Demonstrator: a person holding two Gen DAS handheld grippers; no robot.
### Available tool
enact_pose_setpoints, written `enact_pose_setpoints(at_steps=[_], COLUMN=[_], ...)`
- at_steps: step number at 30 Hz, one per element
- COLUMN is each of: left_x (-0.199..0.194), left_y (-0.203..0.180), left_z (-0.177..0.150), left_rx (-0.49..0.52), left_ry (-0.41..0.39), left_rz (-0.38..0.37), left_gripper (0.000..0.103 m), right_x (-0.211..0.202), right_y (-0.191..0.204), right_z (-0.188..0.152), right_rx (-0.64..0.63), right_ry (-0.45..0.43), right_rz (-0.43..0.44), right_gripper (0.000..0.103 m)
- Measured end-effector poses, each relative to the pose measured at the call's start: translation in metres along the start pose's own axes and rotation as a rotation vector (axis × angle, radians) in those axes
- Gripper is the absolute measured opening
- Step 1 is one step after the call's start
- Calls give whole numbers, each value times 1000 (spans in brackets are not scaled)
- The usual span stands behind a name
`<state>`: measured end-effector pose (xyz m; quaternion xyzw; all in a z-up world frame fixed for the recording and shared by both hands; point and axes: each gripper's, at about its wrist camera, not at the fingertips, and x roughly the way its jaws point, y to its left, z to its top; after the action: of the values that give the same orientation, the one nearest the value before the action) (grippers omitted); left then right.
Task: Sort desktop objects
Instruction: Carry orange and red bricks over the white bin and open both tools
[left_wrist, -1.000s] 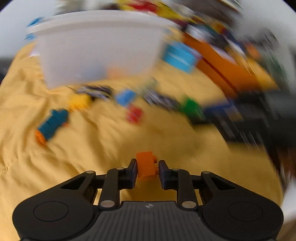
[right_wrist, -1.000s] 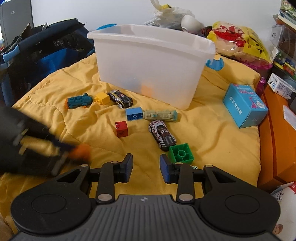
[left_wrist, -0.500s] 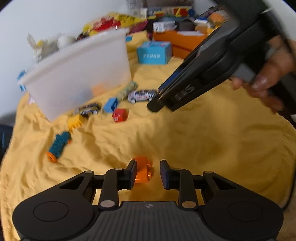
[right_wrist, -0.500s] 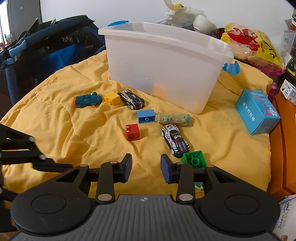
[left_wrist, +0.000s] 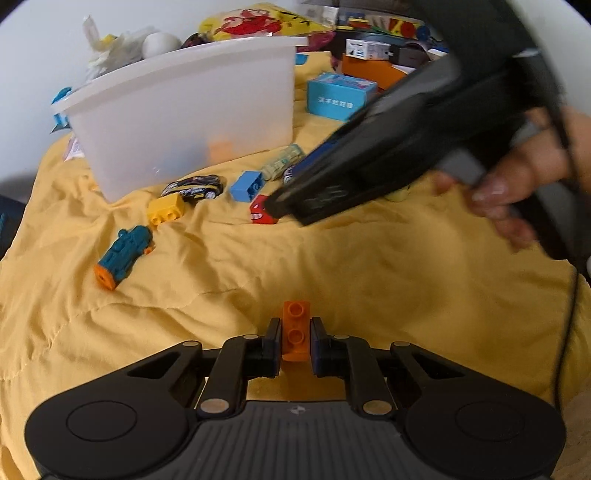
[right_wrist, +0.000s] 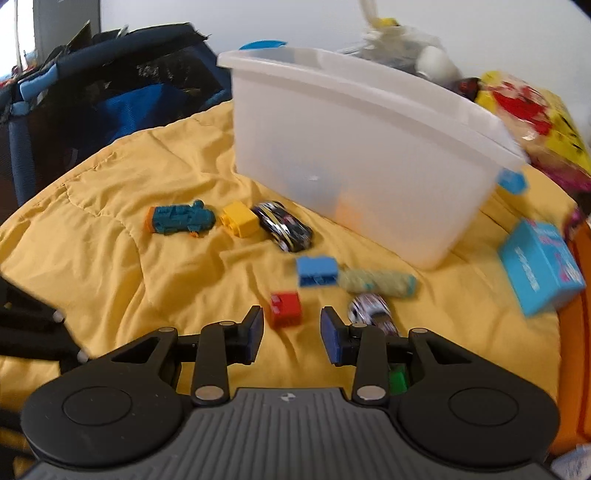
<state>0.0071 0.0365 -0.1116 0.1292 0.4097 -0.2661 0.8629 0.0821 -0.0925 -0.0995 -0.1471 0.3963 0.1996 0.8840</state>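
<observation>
Low centre of my left wrist view: left gripper (left_wrist: 294, 341), its black fingers (left_wrist: 272, 341) clamped on a small orange plastic building brick (left_wrist: 294, 334); the brick stands on end between the pads, studs facing me, over the rumpled yellow quilt (left_wrist: 258, 266).
Right gripper: I see its dark body crossing the right half of the left wrist view, gripped by a hand (left_wrist: 517, 184); in its own view the right gripper (right_wrist: 291, 334) has its fingers (right_wrist: 332, 339) apart with nothing between the pads.
Red brick: a small red plastic building brick (right_wrist: 285, 309) lies on the quilt just beyond the gap between the right fingers, not touched.
Bin: a translucent white plastic storage bin (right_wrist: 354, 155) stands upright at upper centre of the right wrist view; an orange shape shows faintly through its wall.
Loose toys, right wrist view: a teal toy train with an orange end (right_wrist: 181, 218) at centre left, a yellow brick (right_wrist: 240, 219) just beside it, a dark toy car (right_wrist: 284, 226) next to that, a blue brick (right_wrist: 317, 271) touching a pale green toy vehicle (right_wrist: 376, 282), a white patterned toy car (right_wrist: 373, 314) beside the right finger, a green brick (right_wrist: 398, 380) half hidden behind that gripper.
Right edge: a light blue cardboard box (right_wrist: 543, 273) on the quilt.
</observation>
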Motion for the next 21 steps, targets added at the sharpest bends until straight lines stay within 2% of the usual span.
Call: enact_pose_setpoints(at_steps=[4,6,8,14,17,21], left_x=[-1,0,0,-9,-20,-33], left_y=[6,8,10,13,12,9], left_z=[-1,-1,-1,10,24,46], left_rx=[-52,-65,-81,-131,-139,-135], left_ry=[-5,-5,-5,-23,-57,-101], left_rz=[-4,0,2,30,61,116], left_gripper=[18,18,18,18,18,18], right_x=[27,33,29,-7,-28,-56], right_y=[1,-1,-3,-12,-21,-27], right_z=[5,2,-2,-15,-22,-25], right_rx=[-12,-4,-7,40,87,124], right_ry=[63,79,73,76,73,18], right_rz=[-14,19,38,3,-19,-47], right_gripper=[37,24,22,22,22,22])
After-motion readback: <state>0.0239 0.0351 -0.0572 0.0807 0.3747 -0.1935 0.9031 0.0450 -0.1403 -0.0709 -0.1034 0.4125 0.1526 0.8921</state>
